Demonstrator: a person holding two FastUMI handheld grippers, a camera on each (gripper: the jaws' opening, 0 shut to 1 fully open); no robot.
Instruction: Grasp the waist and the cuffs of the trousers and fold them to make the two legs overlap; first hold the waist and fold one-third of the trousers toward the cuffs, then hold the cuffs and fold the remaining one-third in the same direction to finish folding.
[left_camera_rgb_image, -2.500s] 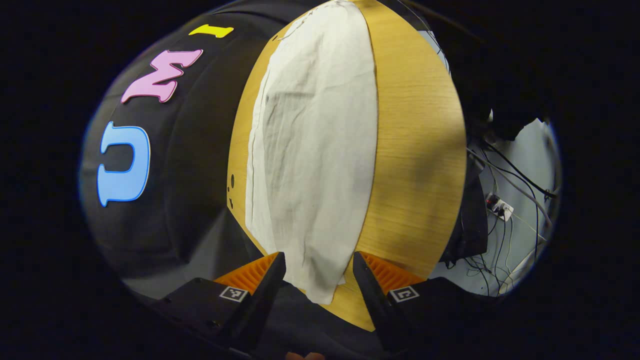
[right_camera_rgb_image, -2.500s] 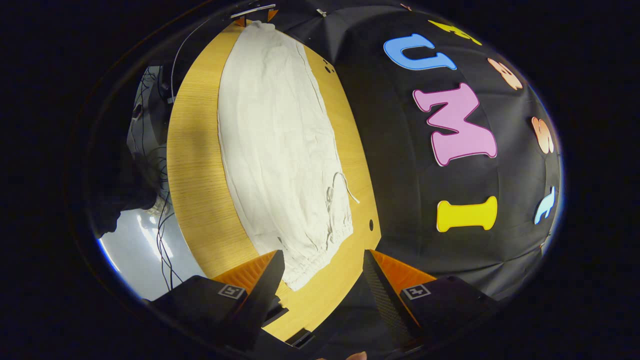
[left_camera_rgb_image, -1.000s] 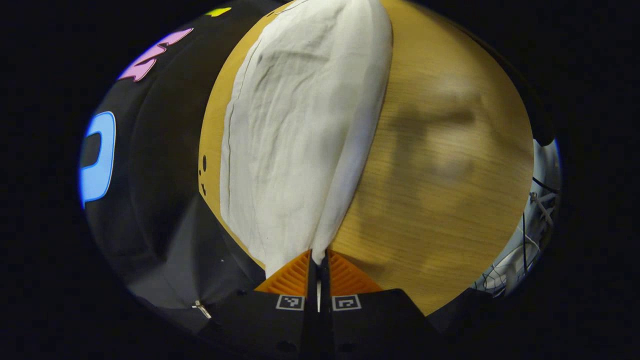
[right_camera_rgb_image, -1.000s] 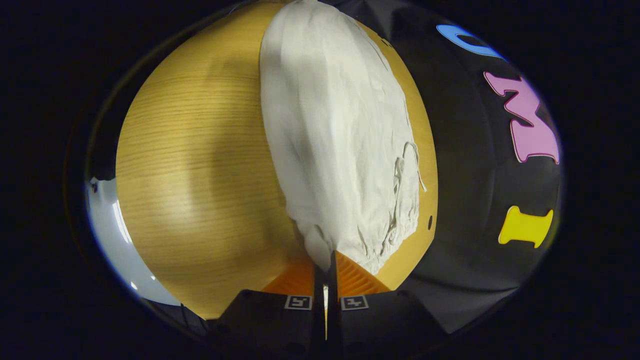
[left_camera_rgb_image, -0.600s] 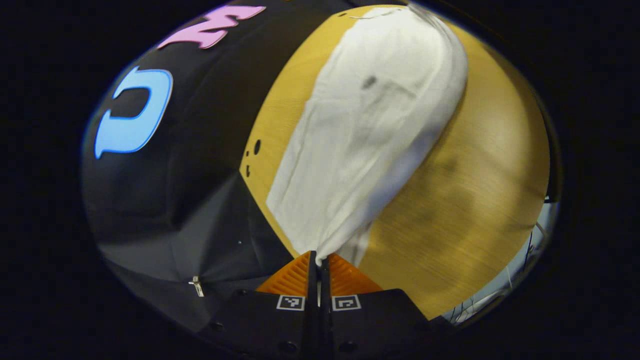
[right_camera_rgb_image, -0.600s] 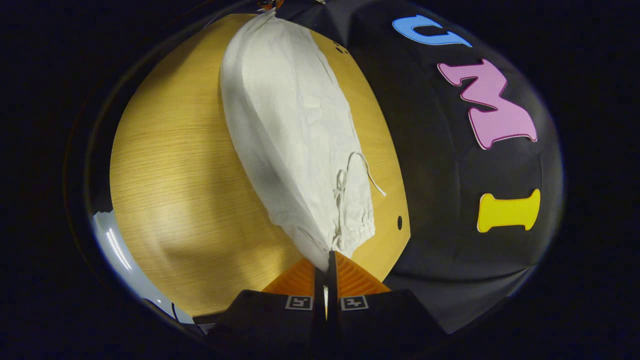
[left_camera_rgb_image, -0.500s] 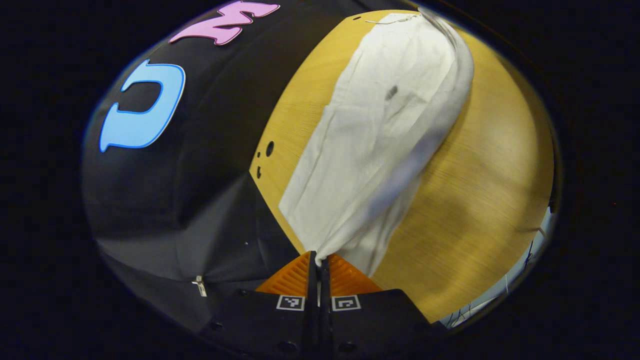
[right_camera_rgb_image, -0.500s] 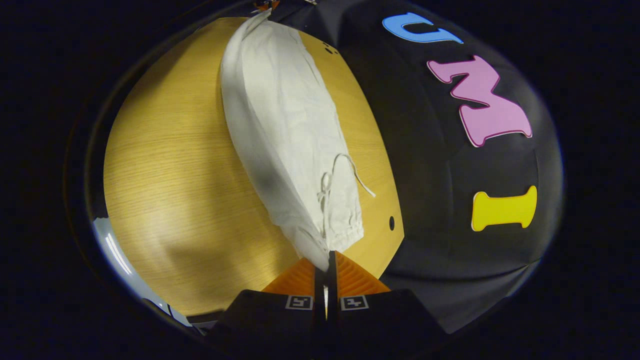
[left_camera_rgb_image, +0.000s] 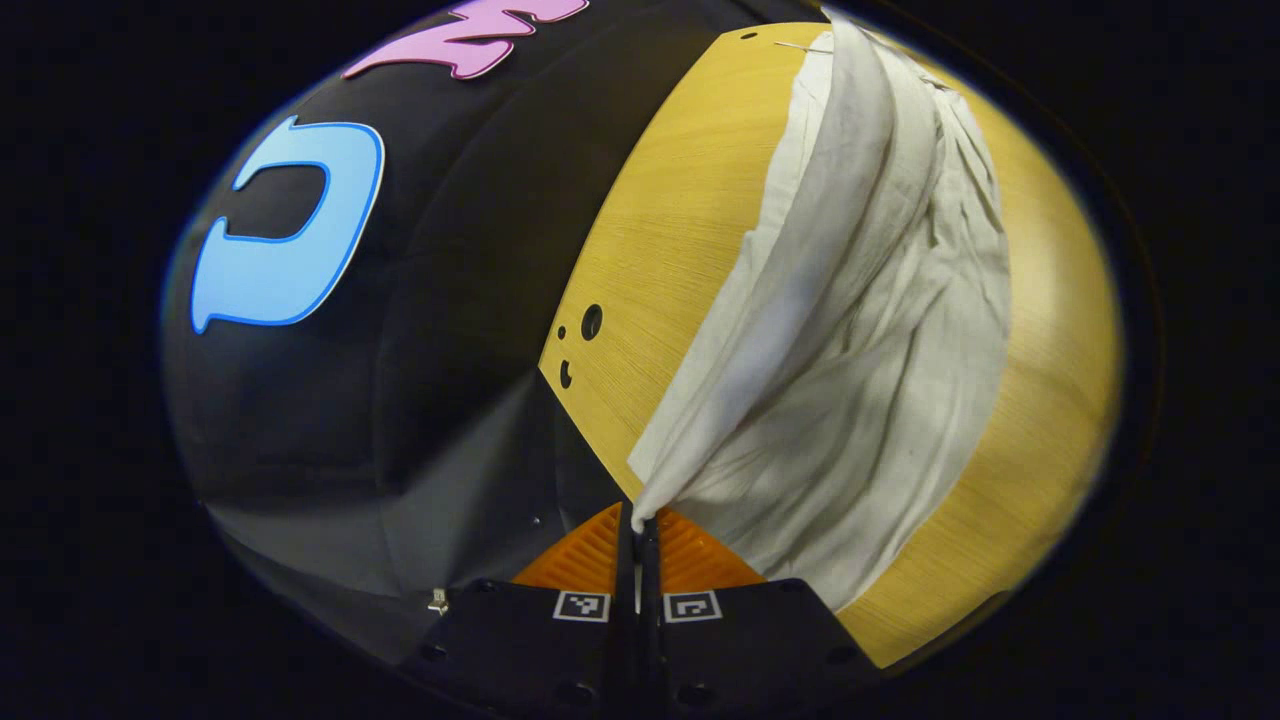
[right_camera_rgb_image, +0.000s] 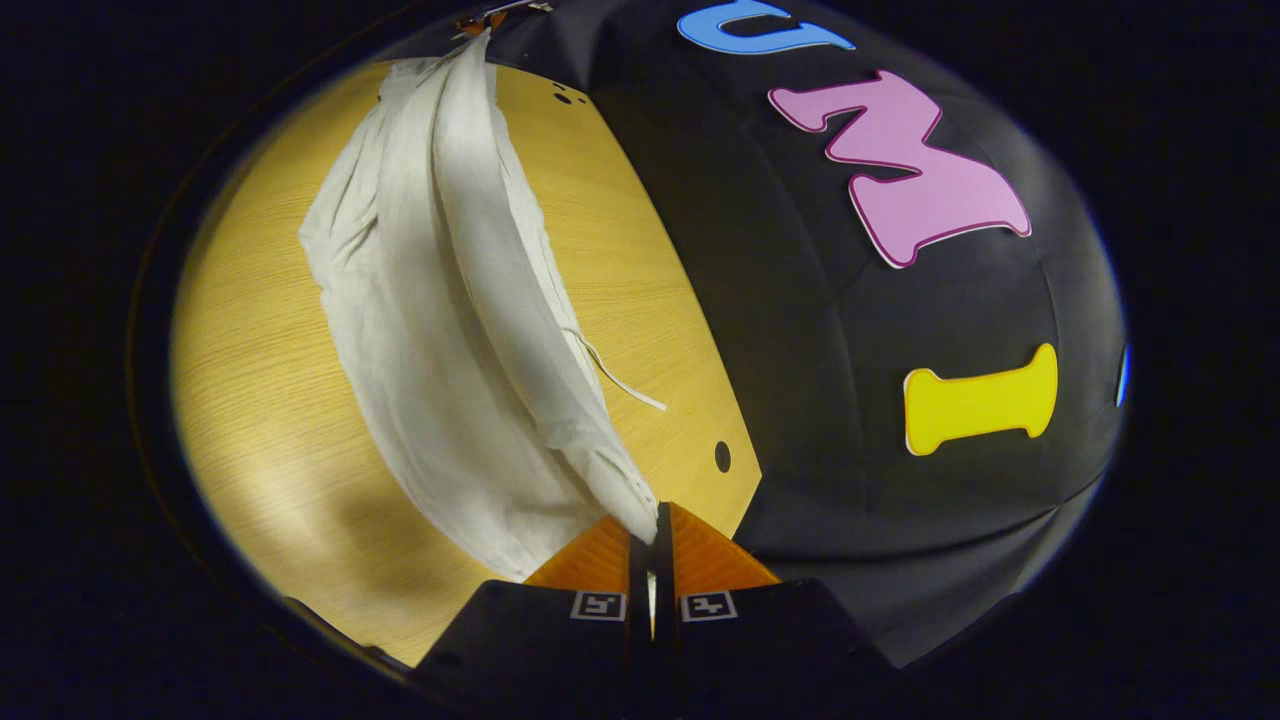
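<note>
We have the trousers (left_camera_rgb_image: 860, 380) pinched at both ends and partly lifted off the table (left_camera_rgb_image: 660, 230). The left gripper (left_camera_rgb_image: 637, 522) is closed on a corner of cloth at the cuff end, and the right gripper (right_camera_rgb_image: 655, 535) is closed on the waist edge, with the drawstring (right_camera_rgb_image: 615, 375) dangling loose just beside the raised fold. In the right gripper view the other gripper (right_camera_rgb_image: 490, 18) sits far off at the top of the cloth. Between the two grips one edge of the cloth runs taut and raised, while the rest sags in soft folds onto the wood.

We judge this to be the first step, laying one leg over the other, and that is where it can go wrong. Each pinch takes only a thin corner, so a quick pull apart could drag the fabric out from between the fingers, and the lifted leg would drop in a heap. If the two hands do not travel together, the raised edge will land askew and the legs will not match. We cannot tell how many layers each pinch holds; if one has caught both layers, the whole garment will slide across the table instead of folding. The drawstring may also get trapped inside the fold and leave a ridge. The table's far edge is near, so cloth could spill over it.
</note>
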